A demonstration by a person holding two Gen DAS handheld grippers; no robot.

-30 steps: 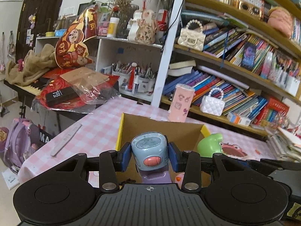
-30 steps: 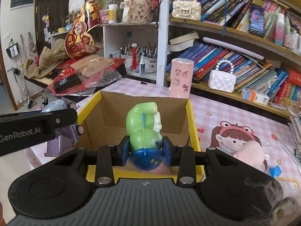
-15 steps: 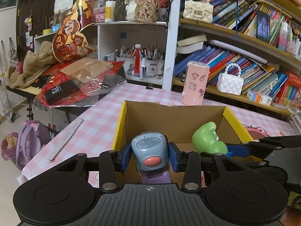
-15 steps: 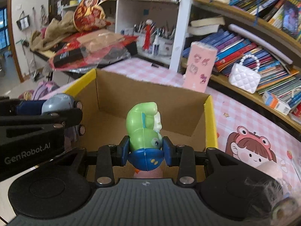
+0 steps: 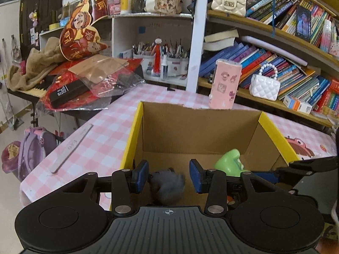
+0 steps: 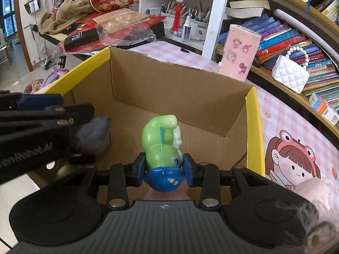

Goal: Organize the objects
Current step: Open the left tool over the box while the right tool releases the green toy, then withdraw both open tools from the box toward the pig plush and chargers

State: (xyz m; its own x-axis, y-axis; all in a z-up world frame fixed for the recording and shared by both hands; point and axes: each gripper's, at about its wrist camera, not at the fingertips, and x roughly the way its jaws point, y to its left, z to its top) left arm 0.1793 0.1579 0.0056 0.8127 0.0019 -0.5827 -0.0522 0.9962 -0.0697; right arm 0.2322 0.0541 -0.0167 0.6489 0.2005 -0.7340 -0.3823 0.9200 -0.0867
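- The left gripper point(image 5: 168, 176) has just opened its jaws over the cardboard box point(image 6: 182, 84); the blurred blue-grey toy point(image 5: 167, 187) sits loose between the pads, apparently dropping in.
- The right gripper point(image 6: 164, 174) is clamped on the green toy point(image 6: 162, 146), low inside the box, not yet released.
- The green toy's long axis points away from the gripper, green end toward the far wall.
- On the desk point(image 5: 101, 135), other items look left to sort.

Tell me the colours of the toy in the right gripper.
Green on top with a blue base, the toy shows best in the right wrist view.
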